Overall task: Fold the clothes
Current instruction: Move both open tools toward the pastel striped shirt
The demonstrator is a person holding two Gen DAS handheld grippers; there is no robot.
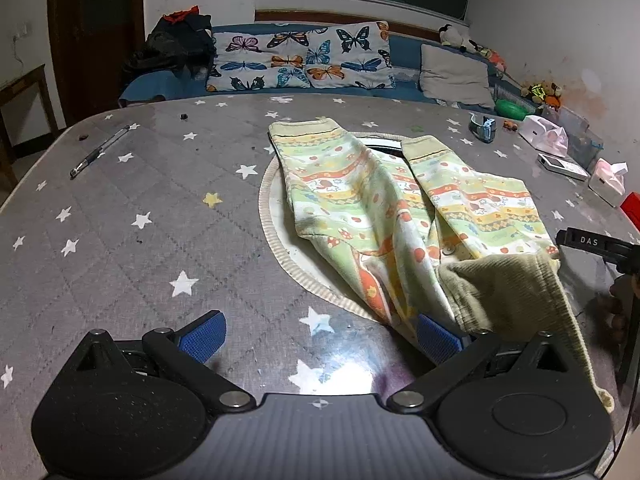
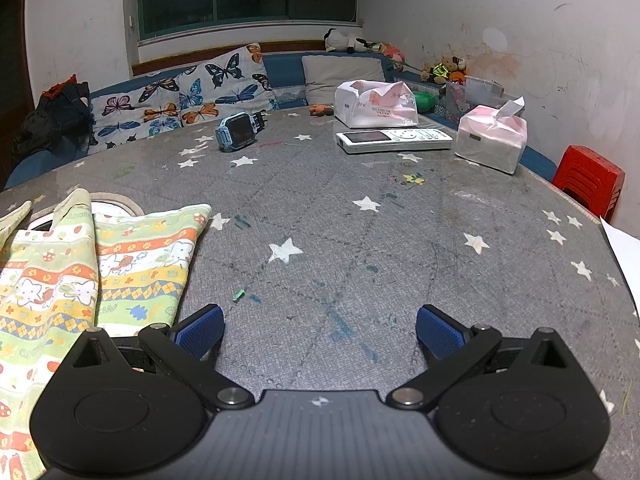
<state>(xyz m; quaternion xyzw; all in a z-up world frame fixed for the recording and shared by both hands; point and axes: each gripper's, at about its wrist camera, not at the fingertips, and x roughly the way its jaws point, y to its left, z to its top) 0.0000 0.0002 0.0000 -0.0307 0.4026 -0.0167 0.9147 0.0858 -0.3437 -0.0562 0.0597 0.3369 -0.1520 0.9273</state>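
Left gripper (image 1: 320,336): jaws stood wide apart, holding nothing; its right blue pad (image 1: 438,338) lay under the waistband edge of the trousers.
Right gripper (image 2: 320,334): jaws likewise spread, empty, low over the table (image 2: 360,240), just right of the trousers.
Trousers (image 1: 400,216): patterned child's pair, spread flat, legs pointing away, cuffs apart, partly covering a round mat (image 1: 280,216).
Table: grey star-print cover.
Far objects: pen (image 1: 100,151) at left; watch (image 2: 237,132), remote (image 2: 394,140), tissue packs (image 2: 492,142) at right.
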